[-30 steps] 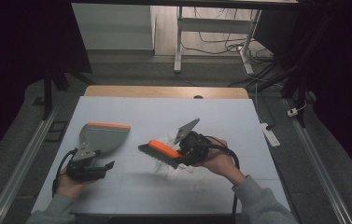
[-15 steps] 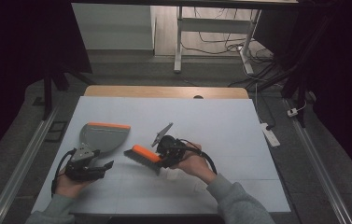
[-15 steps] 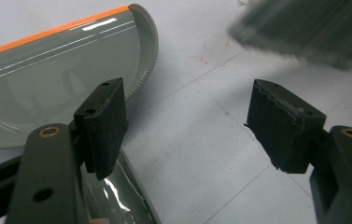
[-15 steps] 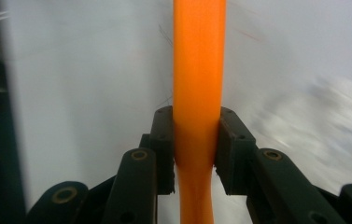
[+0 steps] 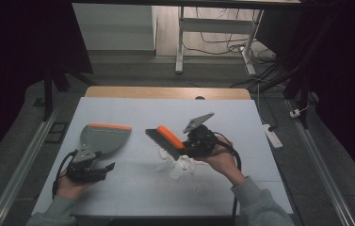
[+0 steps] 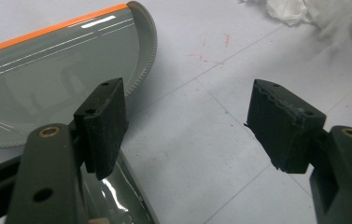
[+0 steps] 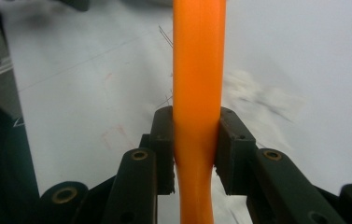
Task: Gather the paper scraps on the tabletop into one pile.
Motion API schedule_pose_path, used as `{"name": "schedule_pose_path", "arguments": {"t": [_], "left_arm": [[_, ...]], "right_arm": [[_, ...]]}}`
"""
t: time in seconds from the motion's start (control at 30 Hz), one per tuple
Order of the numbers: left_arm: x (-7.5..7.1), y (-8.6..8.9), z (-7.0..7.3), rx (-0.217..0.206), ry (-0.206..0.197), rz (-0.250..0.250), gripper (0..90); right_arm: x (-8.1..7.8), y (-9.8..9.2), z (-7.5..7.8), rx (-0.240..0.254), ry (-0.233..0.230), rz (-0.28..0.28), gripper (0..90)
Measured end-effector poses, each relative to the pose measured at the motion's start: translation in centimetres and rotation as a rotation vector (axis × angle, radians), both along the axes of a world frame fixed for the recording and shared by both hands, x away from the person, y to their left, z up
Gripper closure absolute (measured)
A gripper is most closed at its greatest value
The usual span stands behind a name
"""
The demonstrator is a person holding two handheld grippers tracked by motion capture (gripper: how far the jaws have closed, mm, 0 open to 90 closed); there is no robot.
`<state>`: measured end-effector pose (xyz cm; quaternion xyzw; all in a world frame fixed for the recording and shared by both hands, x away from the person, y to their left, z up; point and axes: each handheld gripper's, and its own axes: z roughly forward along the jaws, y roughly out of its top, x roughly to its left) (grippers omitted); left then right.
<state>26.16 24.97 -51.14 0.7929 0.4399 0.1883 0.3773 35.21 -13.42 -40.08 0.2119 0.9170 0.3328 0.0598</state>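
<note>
An orange-handled brush [image 5: 165, 140] with dark bristles is held clamped by its handle in the right tongs [image 5: 188, 147], tilted just above crumpled white tissue paper [image 5: 177, 164] at the centre of the pale tabletop [image 5: 241, 132]. To the left, a grey dustpan [image 5: 102, 138] with an orange front lip lies flat, lip on the far side; the left tongs [image 5: 103, 168] sit spread wide at its near end.
</note>
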Motion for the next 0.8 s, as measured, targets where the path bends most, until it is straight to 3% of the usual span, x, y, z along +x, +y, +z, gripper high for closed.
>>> {"name": "schedule_pose_path", "arguments": {"t": [0.1,0.23,0.37,0.43,0.5,0.73,0.8], "left_arm": [[0.0,0.0,0.0,-0.002,-0.001,-0.002,29.6],[-0.1,-0.1,0.0,0.0,-0.002,-0.01,29.6],[0.0,-0.1,0.0,-0.003,-0.002,-0.015,29.6],[0.1,-0.1,0.0,-0.001,-0.001,-0.017,29.6],[0.1,-0.2,0.0,0.001,-0.002,-0.017,29.6],[-0.1,-0.1,-0.1,0.005,-0.002,-0.007,29.6],[-0.1,-0.1,-0.1,0.005,-0.002,-0.004,29.6]], "right_arm": [[0.2,-2.7,0.4,0.001,0.006,-0.119,70.6],[0.5,-6.1,-1.0,-0.146,-0.026,-0.287,70.6],[1.1,-8.5,-3.4,-0.239,0.029,-0.398,70.6],[1.3,-8.8,-4.3,-0.257,0.047,-0.415,70.6],[1.4,-8.7,-4.6,-0.221,0.052,-0.425,70.6],[2.0,-5.0,-5.5,-0.163,0.073,-0.344,70.6],[2.3,-3.9,-5.7,-0.156,0.056,-0.327,70.6]]}}
